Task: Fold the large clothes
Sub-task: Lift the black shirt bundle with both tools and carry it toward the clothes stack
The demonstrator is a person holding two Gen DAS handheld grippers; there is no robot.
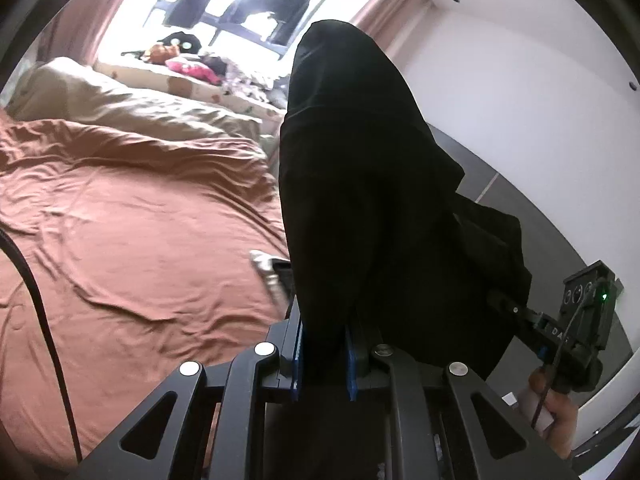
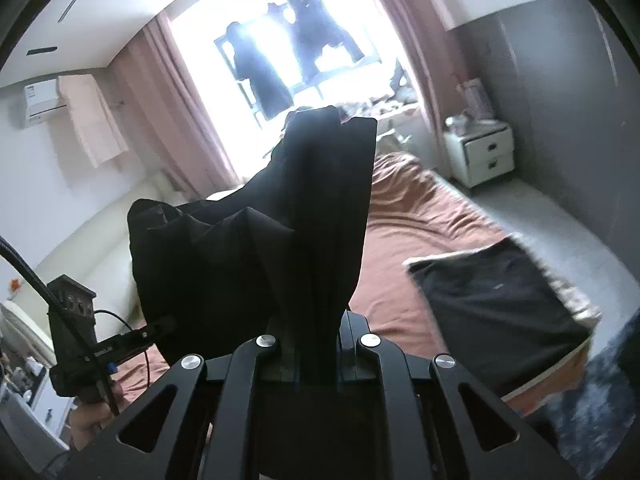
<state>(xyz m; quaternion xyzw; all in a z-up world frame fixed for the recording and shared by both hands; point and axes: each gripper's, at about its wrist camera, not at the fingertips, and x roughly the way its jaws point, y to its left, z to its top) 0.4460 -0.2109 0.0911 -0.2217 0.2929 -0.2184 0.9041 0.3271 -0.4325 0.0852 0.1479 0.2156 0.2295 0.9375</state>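
Observation:
A large black garment [image 1: 360, 184] hangs in the air above the bed, held by both grippers. My left gripper [image 1: 322, 344] is shut on one edge of it, with the cloth bunched between the blue pads. My right gripper [image 2: 316, 344] is shut on another part of the same black garment [image 2: 280, 232], which rises in folds in front of the lens. The right gripper shows in the left wrist view [image 1: 576, 320] at the lower right, and the left gripper shows in the right wrist view [image 2: 80, 336] at the lower left.
The bed has a rust-brown sheet [image 1: 132, 240] and a beige duvet [image 1: 132, 104] near the head. A folded black garment [image 2: 500, 304] lies at the bed's corner. A white nightstand [image 2: 480, 154] stands by the grey wall. Dark clothes hang at the window [image 2: 304, 48].

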